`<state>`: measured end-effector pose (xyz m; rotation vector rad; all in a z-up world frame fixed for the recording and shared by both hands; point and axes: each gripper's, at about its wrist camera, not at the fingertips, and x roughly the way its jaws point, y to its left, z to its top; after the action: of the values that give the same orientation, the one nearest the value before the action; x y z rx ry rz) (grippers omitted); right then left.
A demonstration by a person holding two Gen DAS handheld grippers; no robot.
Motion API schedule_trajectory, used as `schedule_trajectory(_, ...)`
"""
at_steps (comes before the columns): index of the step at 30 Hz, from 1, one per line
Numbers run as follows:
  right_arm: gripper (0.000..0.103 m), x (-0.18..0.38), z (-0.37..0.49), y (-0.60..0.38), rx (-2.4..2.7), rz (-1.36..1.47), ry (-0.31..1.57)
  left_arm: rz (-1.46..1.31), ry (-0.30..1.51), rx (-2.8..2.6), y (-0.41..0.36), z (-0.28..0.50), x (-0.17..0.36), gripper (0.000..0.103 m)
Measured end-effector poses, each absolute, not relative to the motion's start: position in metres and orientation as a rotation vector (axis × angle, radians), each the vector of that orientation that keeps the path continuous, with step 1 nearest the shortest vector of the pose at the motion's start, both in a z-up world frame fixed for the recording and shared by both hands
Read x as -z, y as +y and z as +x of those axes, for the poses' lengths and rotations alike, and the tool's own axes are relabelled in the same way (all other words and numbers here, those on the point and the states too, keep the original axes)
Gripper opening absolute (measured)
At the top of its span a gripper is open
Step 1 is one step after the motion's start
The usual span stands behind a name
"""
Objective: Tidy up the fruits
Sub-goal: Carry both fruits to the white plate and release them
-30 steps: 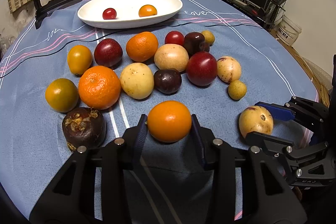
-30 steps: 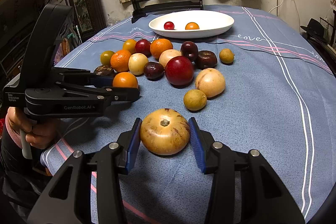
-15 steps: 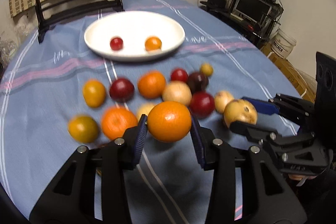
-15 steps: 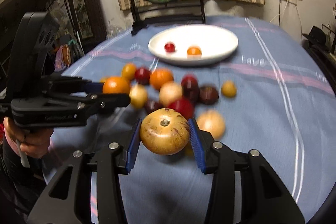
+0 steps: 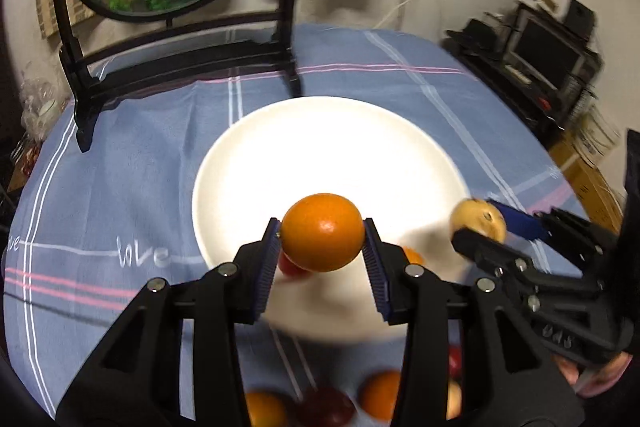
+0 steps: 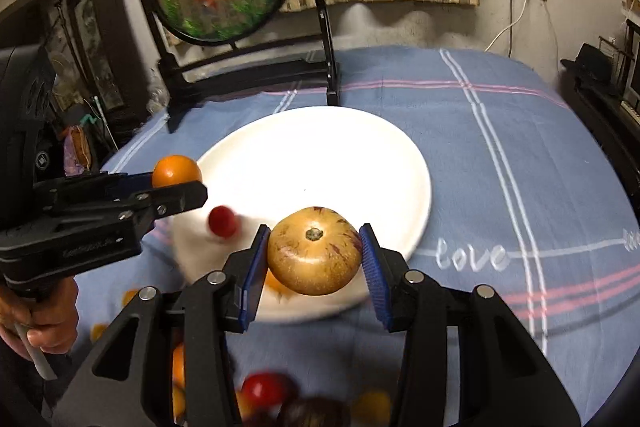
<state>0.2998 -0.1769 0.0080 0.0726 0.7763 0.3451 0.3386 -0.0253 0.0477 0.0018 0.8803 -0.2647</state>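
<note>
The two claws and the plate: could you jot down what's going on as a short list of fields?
left claw: shut on orange, above the plate
right claw: shut on yellow fruit, above the plate
plate: white, on blue tablecloth
on the plate: small red fruit
other fruit: blurred, near edge of table

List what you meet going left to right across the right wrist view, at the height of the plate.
Left claw holding an orange → small red fruit on the white plate → speckled yellow fruit in the right claw → the word "love" on the blue tablecloth.
</note>
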Motion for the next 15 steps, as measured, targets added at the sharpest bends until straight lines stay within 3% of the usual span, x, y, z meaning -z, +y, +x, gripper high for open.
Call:
schedule_trajectory(13, 0.046, 0.023, 0.351, -0.168, -0.343, 0.067, 0.896, -0.029, 1.035, 0.169, -0.011, 0.393, 0.005, 0.042)
schedule_trajectory(15, 0.046, 0.025, 0.352, -0.166, -0.35, 0.059, 0.911, -0.026, 1.032, 0.16, -0.012, 0.392, 0.006, 0.049)
